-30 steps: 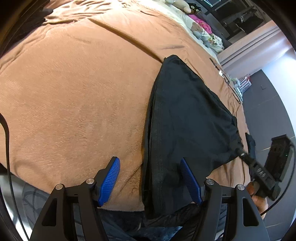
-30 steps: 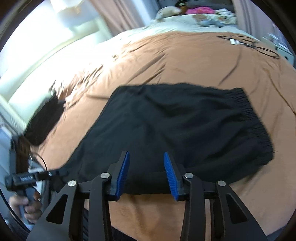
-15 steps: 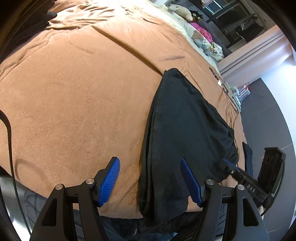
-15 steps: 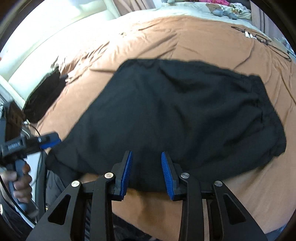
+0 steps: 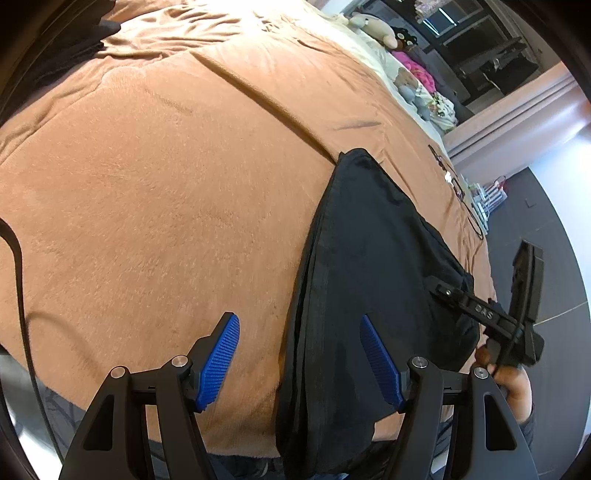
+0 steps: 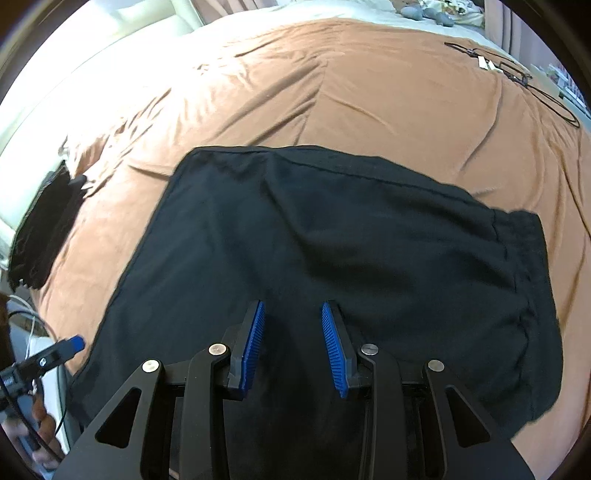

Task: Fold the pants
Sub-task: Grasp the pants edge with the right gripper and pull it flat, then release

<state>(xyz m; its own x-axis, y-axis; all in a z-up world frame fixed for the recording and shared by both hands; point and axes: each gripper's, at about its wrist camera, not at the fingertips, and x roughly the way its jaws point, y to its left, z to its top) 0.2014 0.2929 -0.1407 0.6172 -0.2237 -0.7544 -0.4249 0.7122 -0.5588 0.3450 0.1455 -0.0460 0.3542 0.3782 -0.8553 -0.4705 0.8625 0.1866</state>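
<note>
Black pants (image 5: pixel 369 258) lie flat on the brown blanket (image 5: pixel 166 184), the waistband (image 6: pixel 524 258) to the right in the right wrist view. My left gripper (image 5: pixel 300 354) hangs open and wide over the pants' near left edge, one pad above the blanket and one above the cloth. My right gripper (image 6: pixel 291 339) hovers over the near middle of the pants (image 6: pixel 332 240), with a narrow gap and nothing pinched between its pads. Each view shows the other gripper: the right gripper (image 5: pixel 476 306) in a hand (image 5: pixel 513 384), and the left gripper (image 6: pixel 70 345) at the lower left.
A dark garment (image 6: pixel 40 236) lies at the bed's left edge. A cable and glasses (image 6: pixel 517 74) rest on the far right of the blanket. Soft toys (image 5: pixel 373 26) sit at the bed's head. Grey floor (image 5: pixel 554 221) lies beyond the right side.
The right gripper has moved in over the near edge of the pants, which now fill more of its view. Its gap looks unchanged. The left gripper has hardly moved.
</note>
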